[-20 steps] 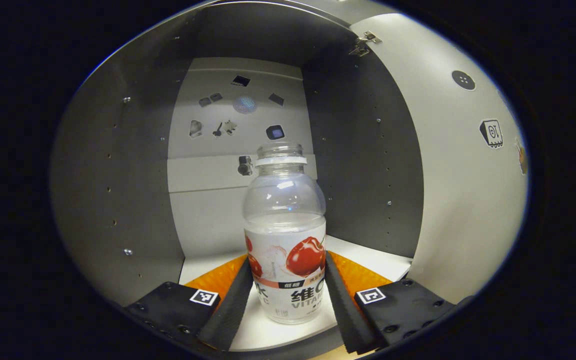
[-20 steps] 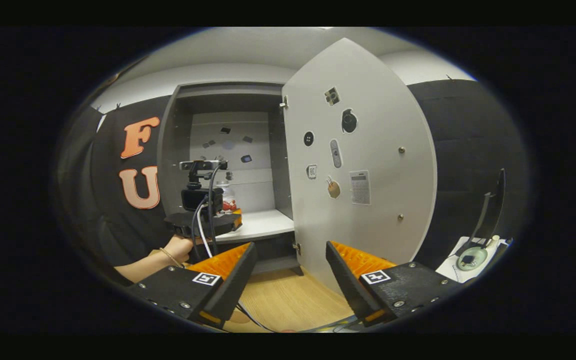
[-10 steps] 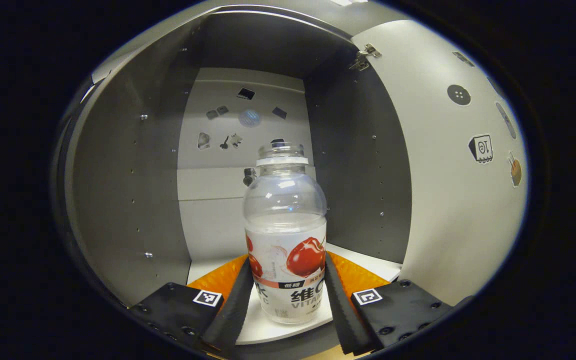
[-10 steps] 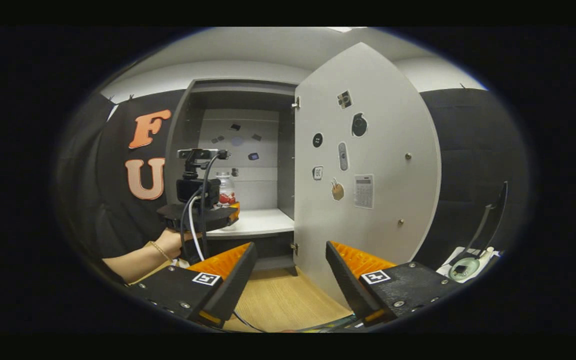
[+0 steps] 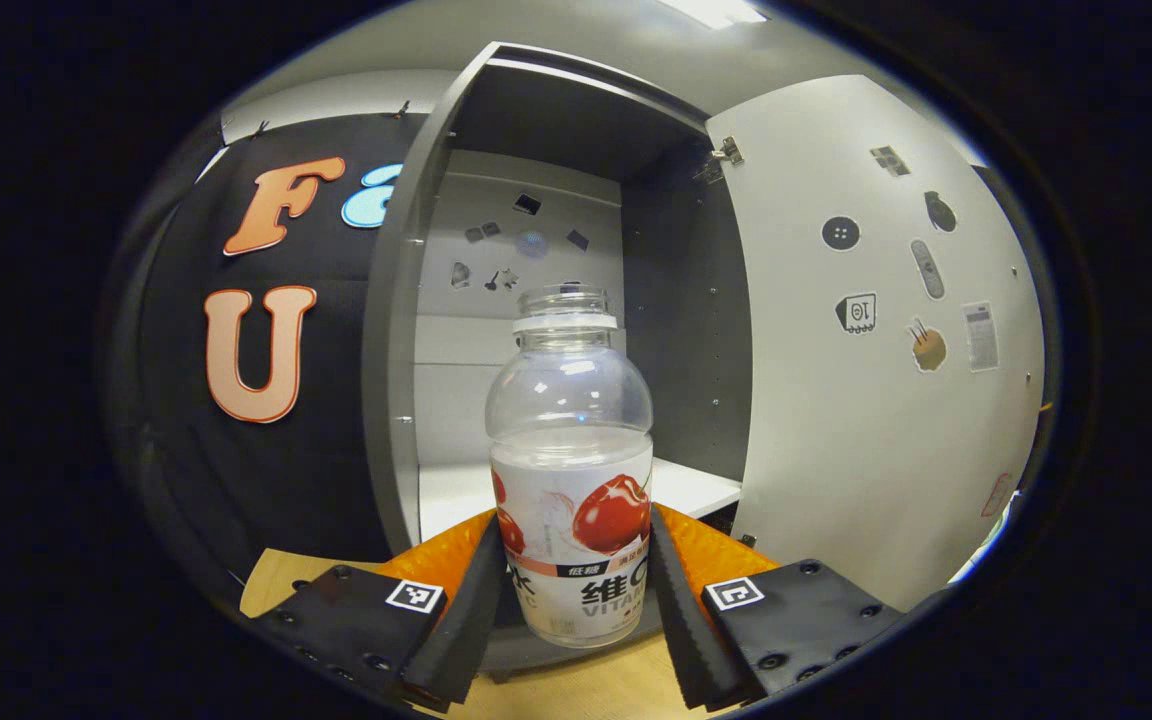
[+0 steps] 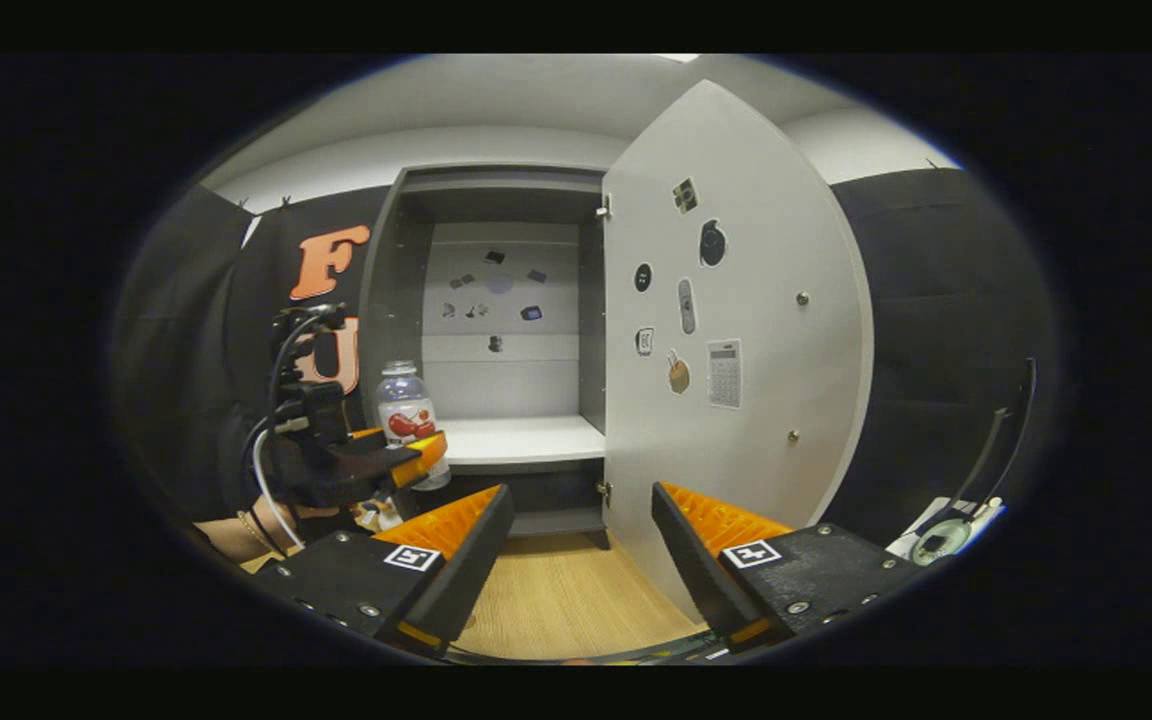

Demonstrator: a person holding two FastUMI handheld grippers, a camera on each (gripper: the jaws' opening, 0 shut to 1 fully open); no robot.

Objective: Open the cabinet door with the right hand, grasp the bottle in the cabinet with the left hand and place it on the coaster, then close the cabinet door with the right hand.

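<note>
**Bottle held clear of the open cabinet**

In the left gripper view, the black booth wall hangs at the far left, and next to it stands the grey cabinet (image 5: 391,400) with its inside open to view. In the middle, the left gripper (image 5: 576,600) has both fingers pressed against the lower sides of the bottle (image 5: 571,470), one finger on each side of the label. The bottle is upright, clear in its upper half, with a white label showing red fruit, and it carries no cap. Its base hangs over the front edge of the white shelf (image 5: 446,490) and a strip of wooden table (image 5: 576,695), touching neither. To the right, the cabinet door (image 5: 886,400) stands swung wide open, hinged at its top left corner, with several small stickers on its inner face.

In the right gripper view, a hand (image 6: 236,535) at the lower left holds the left gripper, with cables running up from it. The bottle sits between that gripper's fingers, in front of the cabinet's left edge and outside the opening. The shelf inside is bare. Right of the opening is the open door. At the bottom, the right gripper (image 6: 581,560) has its jaws spread wide apart over the wooden table, holding nothing, near the door's lower edge but not touching it. At the far right, a small round object (image 6: 941,540) lies on a white surface; what it is I cannot tell.
</note>
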